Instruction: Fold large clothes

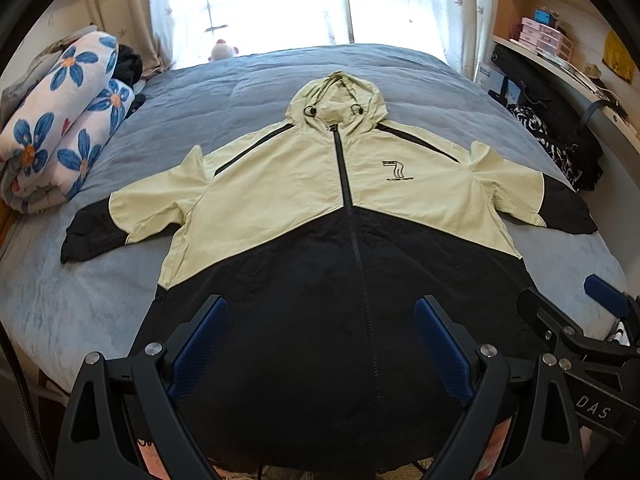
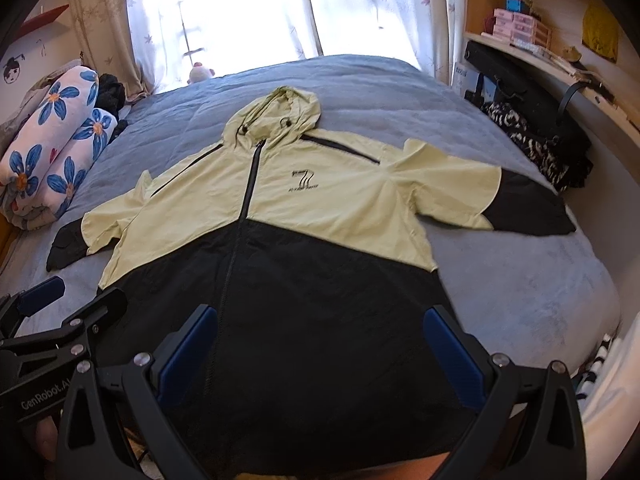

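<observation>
A hooded zip jacket (image 1: pixel 280 184) (image 2: pixel 340 208), pale yellow-green above and black below, lies flat and front up on the bed, hood toward the window, sleeves spread out. My left gripper (image 1: pixel 322 308) is open and empty, hovering over the black hem at the near edge. My right gripper (image 2: pixel 322 316) is open and empty too, over the hem a little further right. The right gripper shows in the left wrist view (image 1: pixel 560 304) at the right; the left gripper shows in the right wrist view (image 2: pixel 76 292) at the left.
The bed has a grey-blue cover (image 1: pixel 248 76) (image 2: pixel 500 280). A rolled flower-print quilt (image 1: pixel 60 120) (image 2: pixel 52 144) lies at the left edge. Dark clothes (image 1: pixel 556 152) (image 2: pixel 536 140) pile at the right, under shelves (image 2: pixel 532 52). A small plush toy (image 1: pixel 222 50) sits by the curtained window.
</observation>
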